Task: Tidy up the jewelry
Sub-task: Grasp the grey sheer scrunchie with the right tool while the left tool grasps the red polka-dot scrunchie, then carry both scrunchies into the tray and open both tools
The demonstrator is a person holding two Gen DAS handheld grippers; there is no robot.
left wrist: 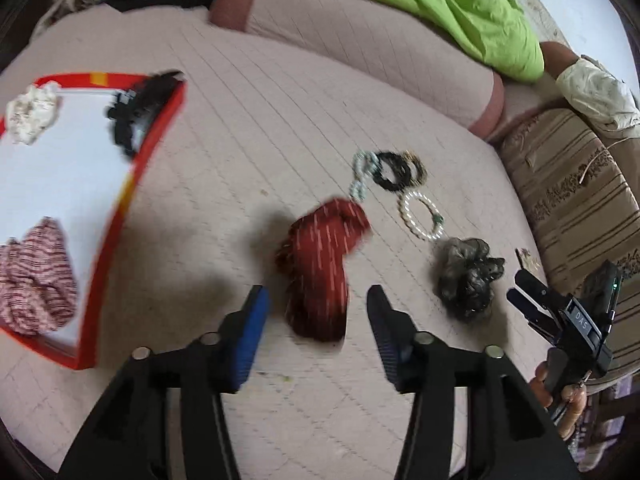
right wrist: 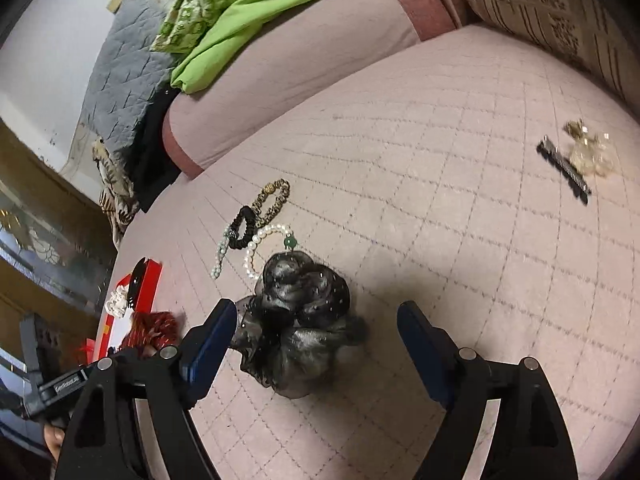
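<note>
Jewelry and hair pieces lie scattered on the pink quilted bed cover [right wrist: 440, 208]. Nearest my right gripper [right wrist: 318, 344] is a black sheer organza scrunchie [right wrist: 304, 320], lying between its blue-padded jaws, which stand wide apart; the left pad is just beside the fabric, the right pad is well clear, so I hold nothing there. At 11 o'clock from that scrunchie lies a white pearl bracelet with a green bead [right wrist: 266, 246], its lower end hidden behind the scrunchie. Just past it sit a small black hair tie [right wrist: 244, 228], a gold-and-black patterned scrunchie [right wrist: 274, 196] and a pale green bead string [right wrist: 220, 256], all bunched close. Far off at 2 o'clock, a black toothed hair comb [right wrist: 564, 168] rests against a pale gold ornament [right wrist: 588, 152].

My left gripper [left wrist: 318, 320] hangs about half open over a dark red scrunchie with white flecks [left wrist: 324, 268], which lies on the cover between the jaws and reaches away from them; neither pad presses on it. At 9 o'clock from it lies a flat white box lid with a red rim [left wrist: 132, 188]. Inside it are a cream lace scrunchie [left wrist: 32, 114] at the far corner, a black claw clip [left wrist: 136, 112] against the far right rim, and a pink-and-white striped scrunchie [left wrist: 36, 280] at the near end. A bright green cloth [left wrist: 452, 12] is draped over the pink bolster [left wrist: 360, 36] at 12 o'clock.
</note>
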